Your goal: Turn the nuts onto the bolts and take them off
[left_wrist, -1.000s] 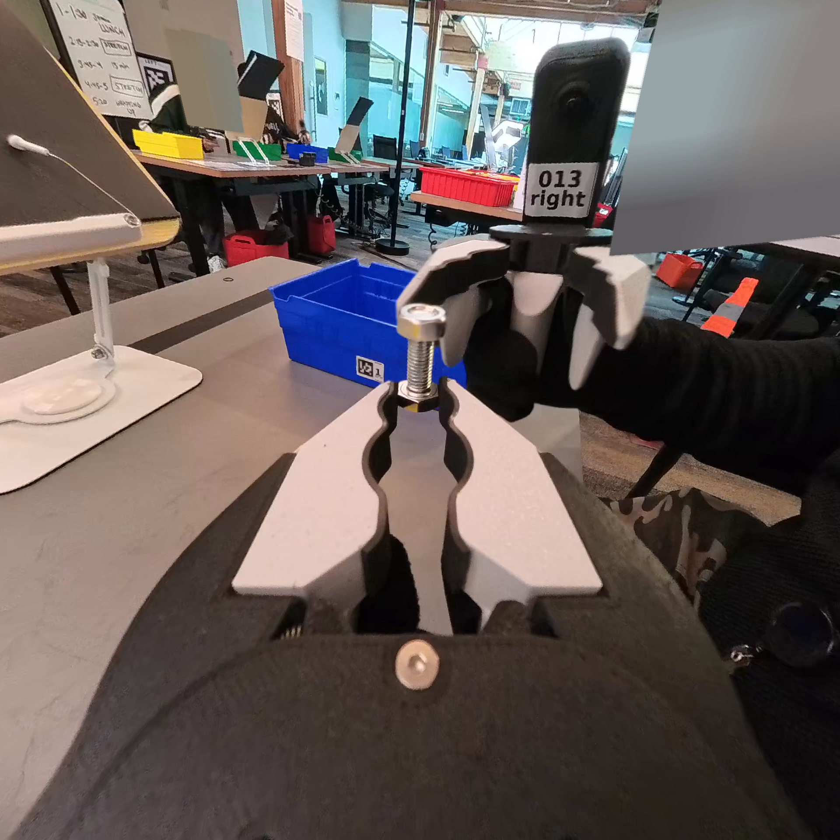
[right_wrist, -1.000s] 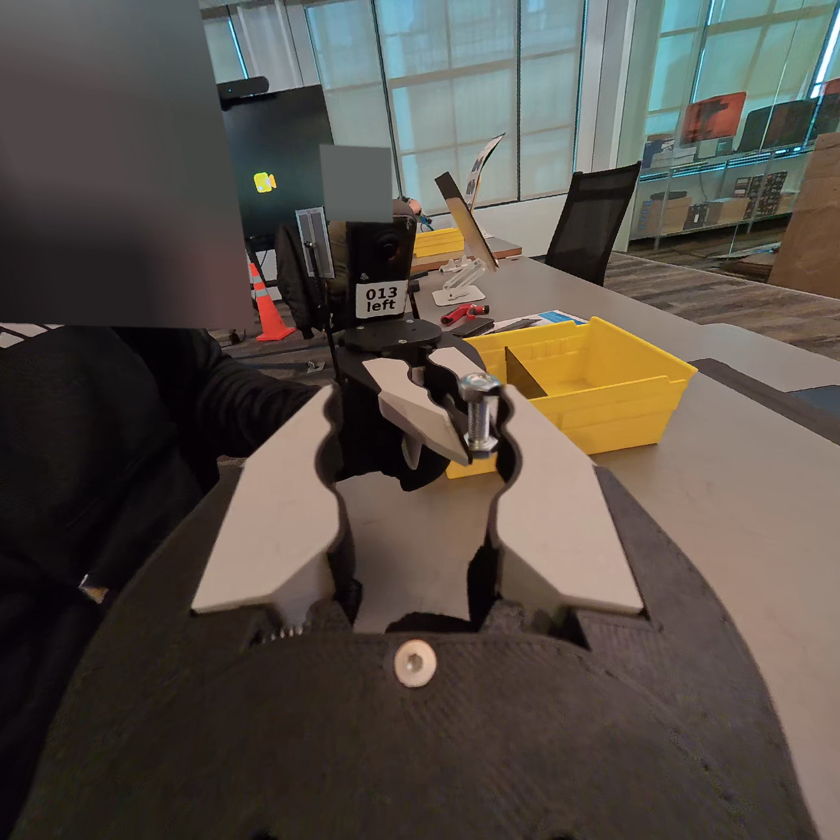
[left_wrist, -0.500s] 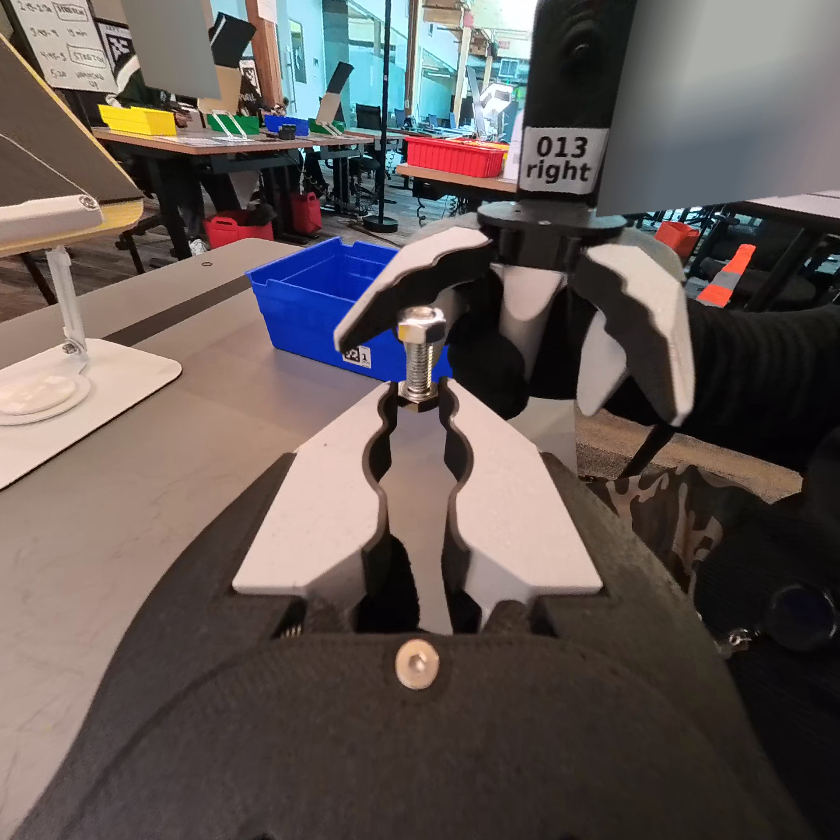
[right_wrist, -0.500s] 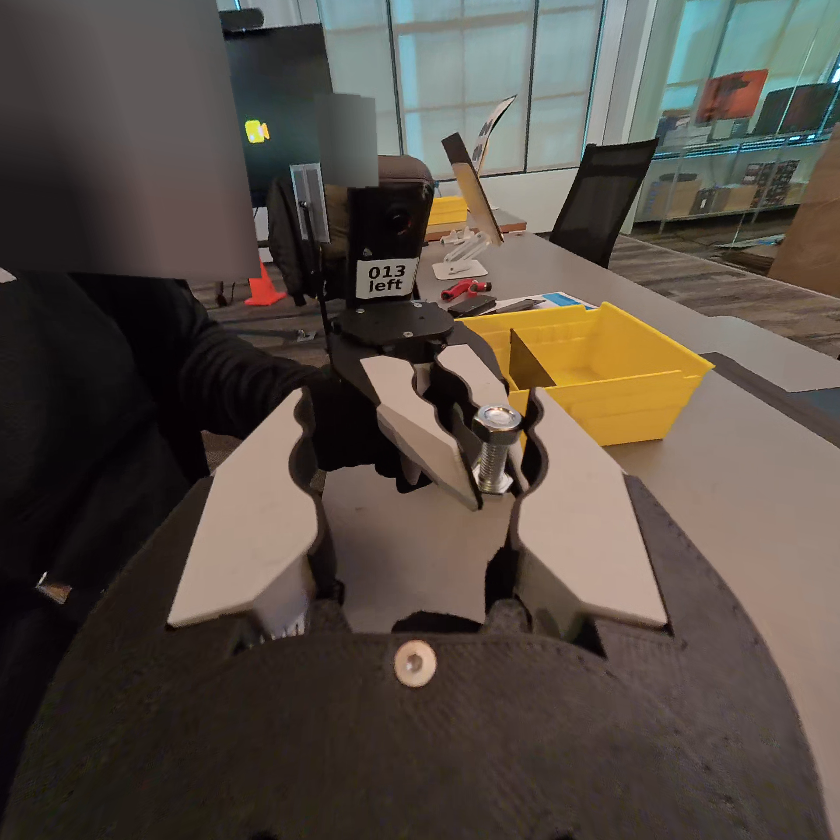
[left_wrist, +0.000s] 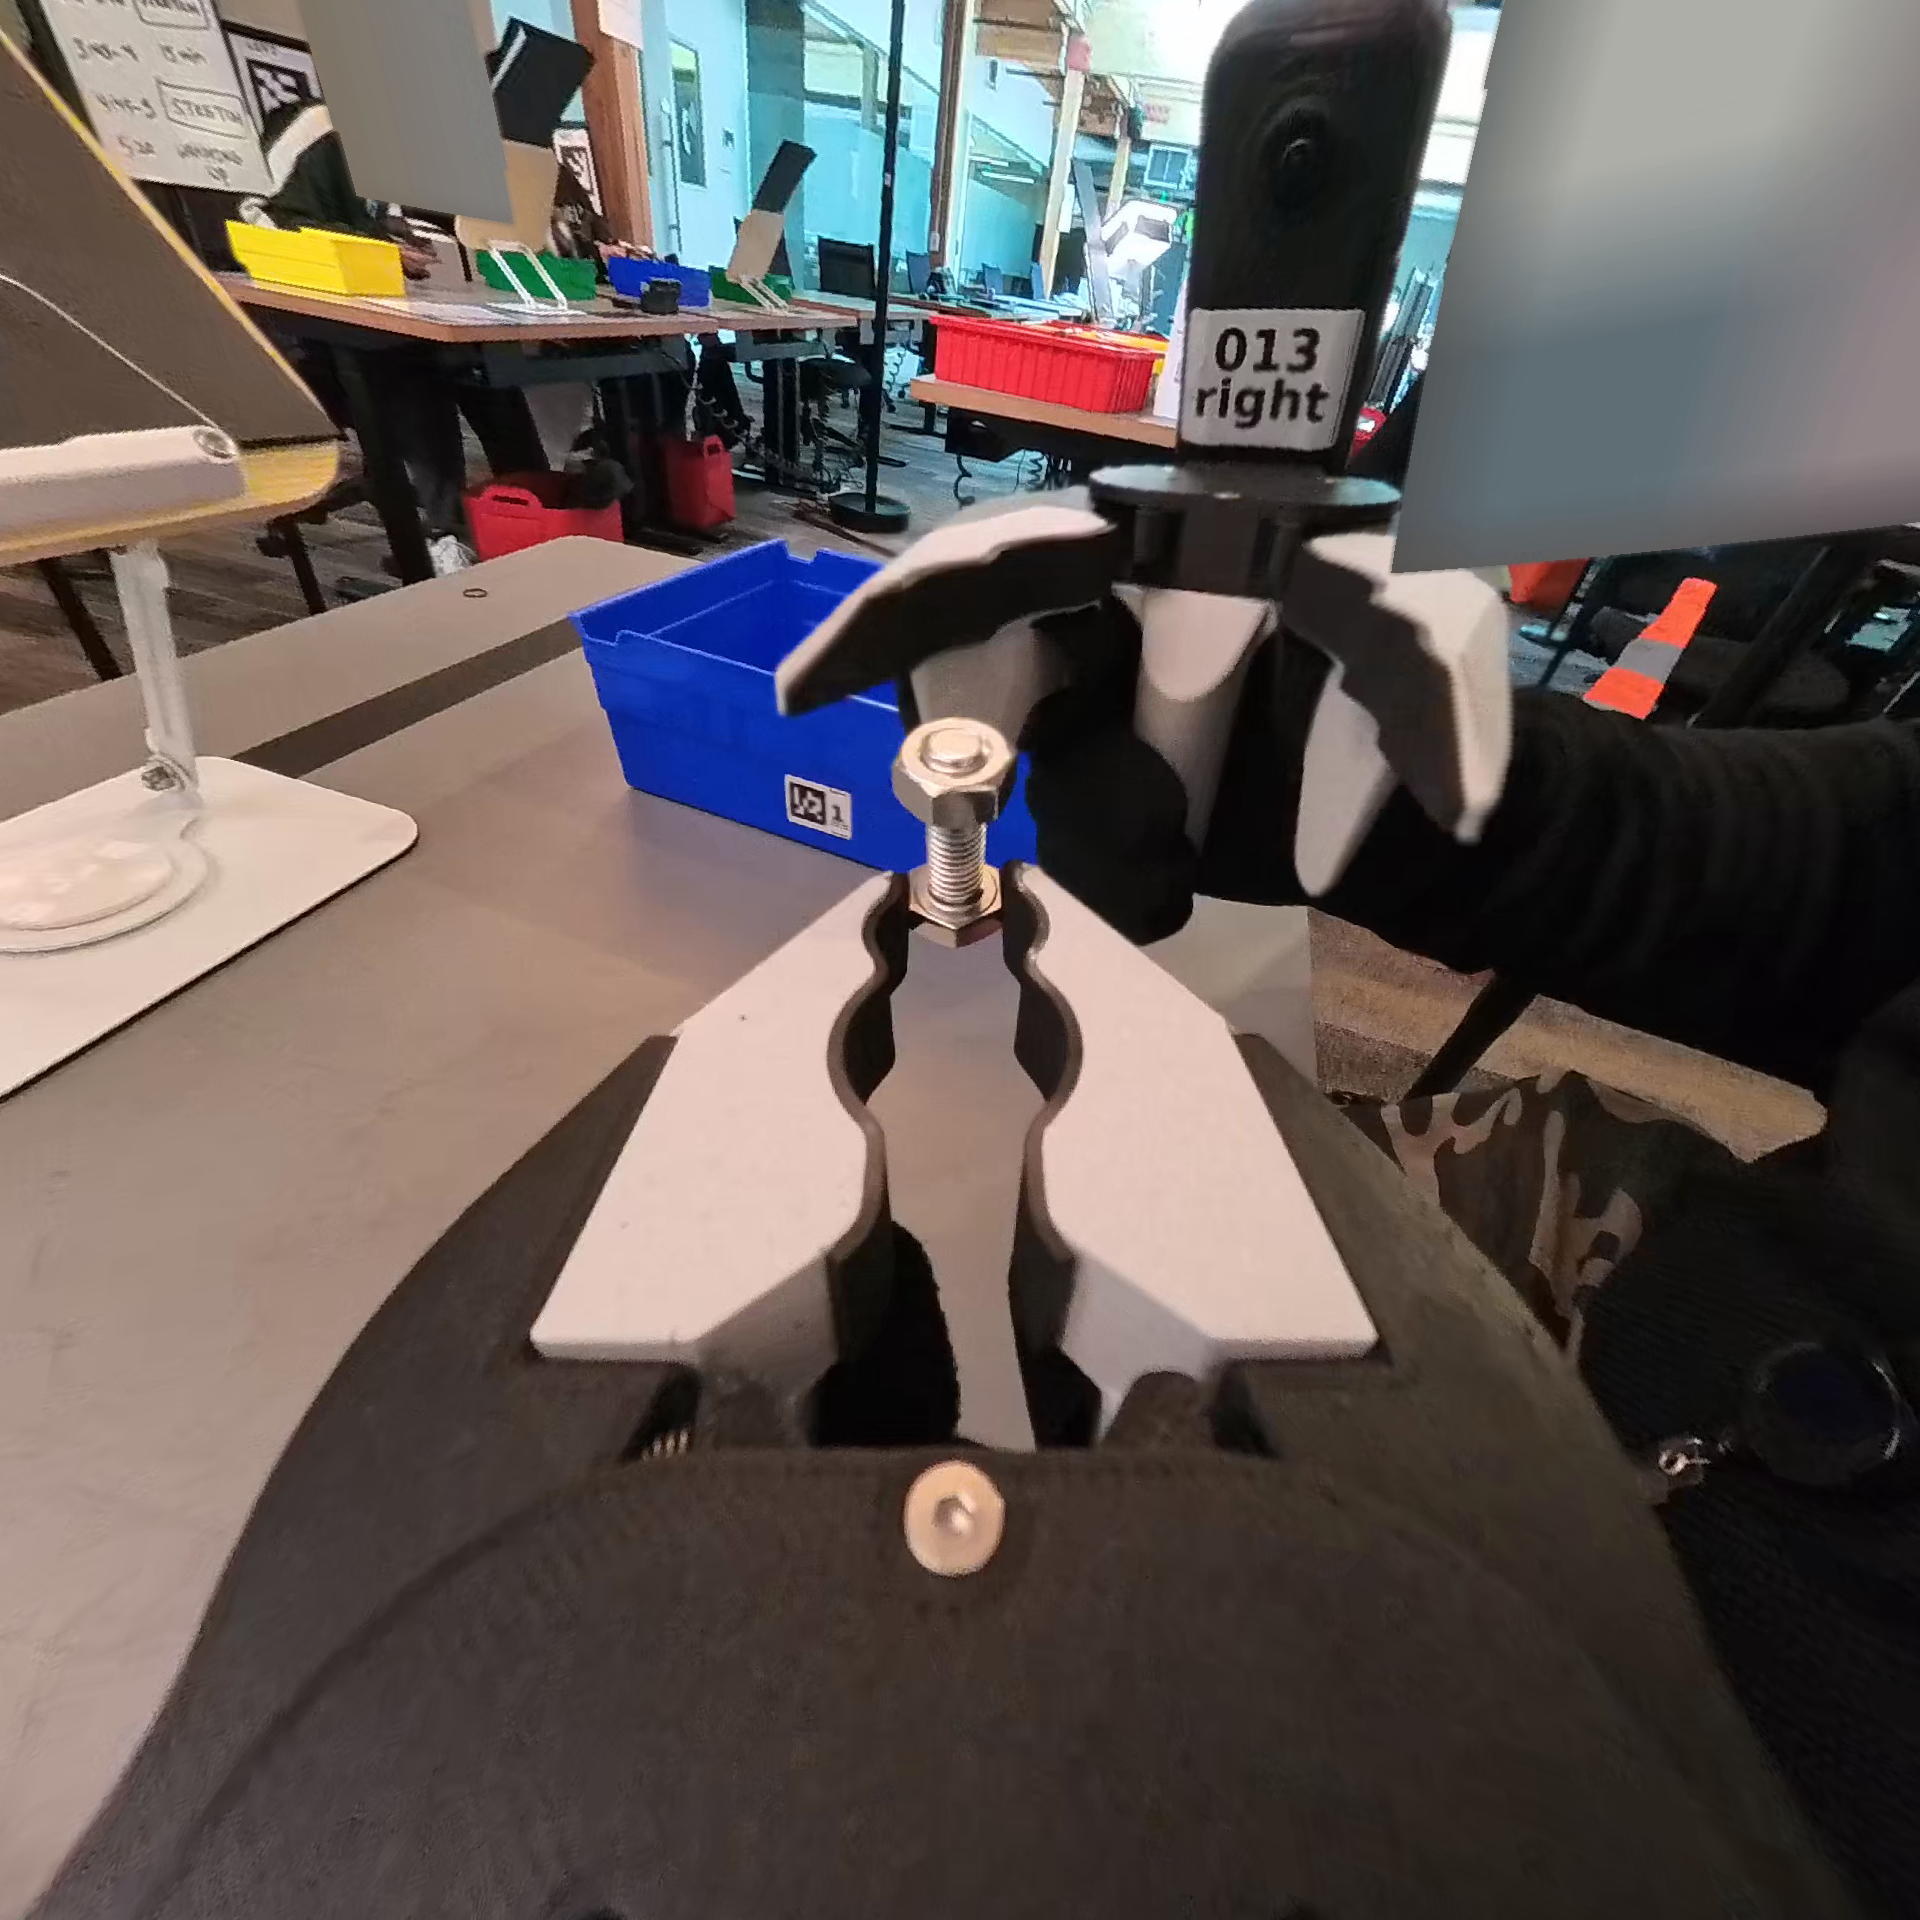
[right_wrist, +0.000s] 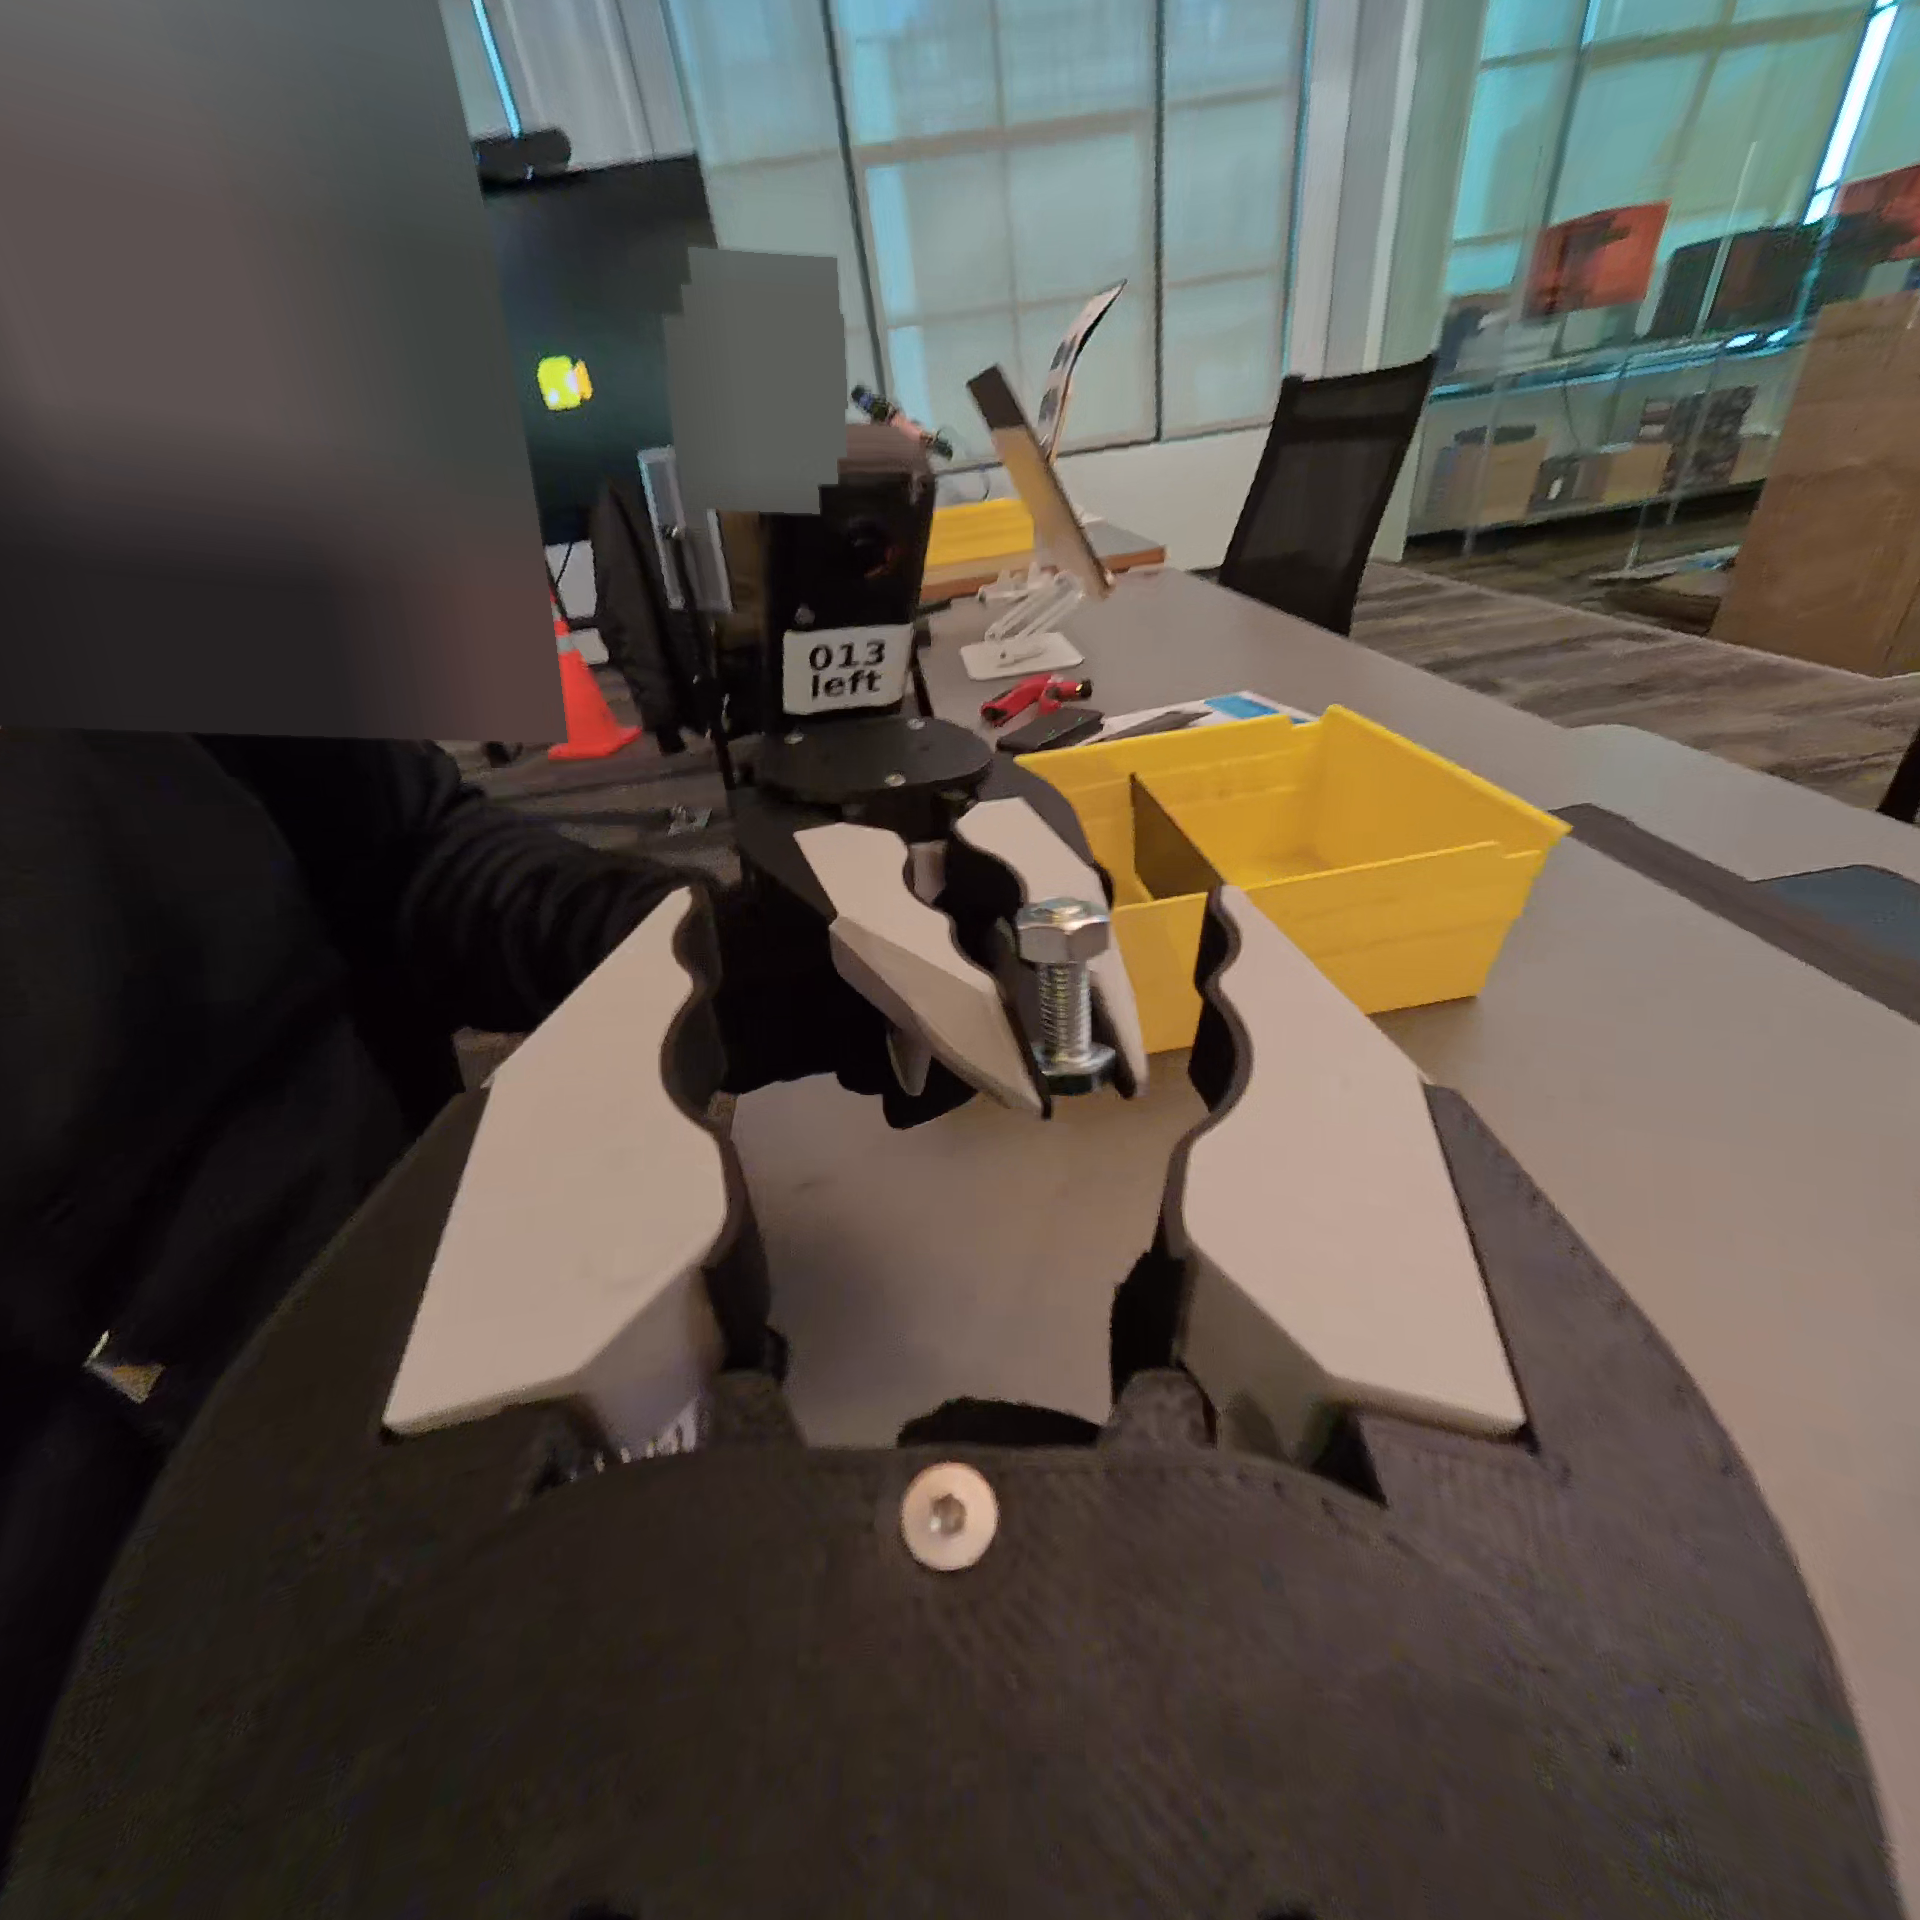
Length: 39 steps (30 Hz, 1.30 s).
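A blue bin [left_wrist: 717,686] sat on the grey table [left_wrist: 312,1039] just beyond the jaws; a white stand [left_wrist: 156,831] stood far left. A yellow bin [right_wrist: 1351,883] lay behind the right-hand finger.

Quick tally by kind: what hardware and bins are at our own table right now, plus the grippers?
Silver steel hex bolt: 1
Silver hex nut at the bolt's lower end: 1
Blue plastic bin: 1
Yellow plastic bin: 1
Grippers: 2, left gripper shut on the nut, right gripper open
Total: 6
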Motion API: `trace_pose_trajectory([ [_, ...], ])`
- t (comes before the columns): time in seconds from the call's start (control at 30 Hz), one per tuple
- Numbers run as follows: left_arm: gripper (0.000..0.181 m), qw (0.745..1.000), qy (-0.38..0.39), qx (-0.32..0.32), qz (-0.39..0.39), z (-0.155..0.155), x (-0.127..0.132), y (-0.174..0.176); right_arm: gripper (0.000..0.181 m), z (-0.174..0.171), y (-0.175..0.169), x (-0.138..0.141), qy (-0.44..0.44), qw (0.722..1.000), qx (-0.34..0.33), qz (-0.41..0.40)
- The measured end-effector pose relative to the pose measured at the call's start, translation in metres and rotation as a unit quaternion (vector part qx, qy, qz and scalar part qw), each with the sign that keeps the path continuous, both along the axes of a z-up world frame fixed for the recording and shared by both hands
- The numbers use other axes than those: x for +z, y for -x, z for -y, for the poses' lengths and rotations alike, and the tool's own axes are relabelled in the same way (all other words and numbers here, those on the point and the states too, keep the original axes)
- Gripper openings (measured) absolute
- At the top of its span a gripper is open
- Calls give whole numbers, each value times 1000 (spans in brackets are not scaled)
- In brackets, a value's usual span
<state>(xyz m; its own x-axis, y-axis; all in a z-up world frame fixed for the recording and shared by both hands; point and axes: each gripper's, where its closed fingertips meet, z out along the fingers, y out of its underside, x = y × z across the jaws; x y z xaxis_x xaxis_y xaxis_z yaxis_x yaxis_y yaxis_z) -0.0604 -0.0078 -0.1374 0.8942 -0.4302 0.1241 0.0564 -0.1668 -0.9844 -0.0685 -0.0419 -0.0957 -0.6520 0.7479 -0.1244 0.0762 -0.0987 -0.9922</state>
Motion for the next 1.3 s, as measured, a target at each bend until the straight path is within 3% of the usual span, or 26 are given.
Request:
trace_pose_trajectory([
  [0.17, 16, 1000, 2, 7, 2, -1, 0, 3, 82, 14, -4, -6, -29, 999, 22, 1],
  [0.2, 16, 1000, 1, 7, 6, 0, 1, 4, 71, 13, -7, -3, -29, 999, 24, -9],
  [0.23, 16, 1000, 4, 14, 8, -1, 1, 8, 25, 14, -17, 3, -25, 998, 48, -25],
  [0.3, 16, 1000, 4, 19, 15, 0, 1, 12, 14, 11, -28, 17, 3, 996, 72, -46],
  [0.47, 16, 1000, 4, 9, 11, 0, 1, 7, 77, -14, -7, 14, 18, 999, -12, -25],
  [0.6, 16, 1000, 8, 2, 4, -1, -2, 2, 86, 3, -3, 0, -15, 1000, 3, -4],
  [0.67, 16, 1000, 9, 6, 3, -1, -2, 3, 77, 13, -5, -4, -31, 999, 22, 2],
  [0.7, 16, 1000, 10, 10, 4, -1, -2, 5, 46, 19, -12, -4, -36, 998, 44, -2],
  [0.73, 16, 1000, 11, 15, 7, -1, -2, 7, 0, 28, -26, -2, -38, 995, 90, -9],
  [0.8, 16, 1000, 8, 15, 16, -1, 0, 10, 0, 29, -33, 3, -36, 994, 105, -5],
  [0.97, 16, 1000, 8, 5, 7, 0, 0, 4, 45, 0, -11, 9, -27, 999, 3, -17],
  [1.1, 16, 999, 17, 0, -34, -2, -7, -4, 43, -5, -2, -2, -52, 998, -31, 8],
  [1.3, 16, 996, 19, -12, -88, -3, -14, -17, 17, 0, 0, -22, -84, 995, -31, 43],
])
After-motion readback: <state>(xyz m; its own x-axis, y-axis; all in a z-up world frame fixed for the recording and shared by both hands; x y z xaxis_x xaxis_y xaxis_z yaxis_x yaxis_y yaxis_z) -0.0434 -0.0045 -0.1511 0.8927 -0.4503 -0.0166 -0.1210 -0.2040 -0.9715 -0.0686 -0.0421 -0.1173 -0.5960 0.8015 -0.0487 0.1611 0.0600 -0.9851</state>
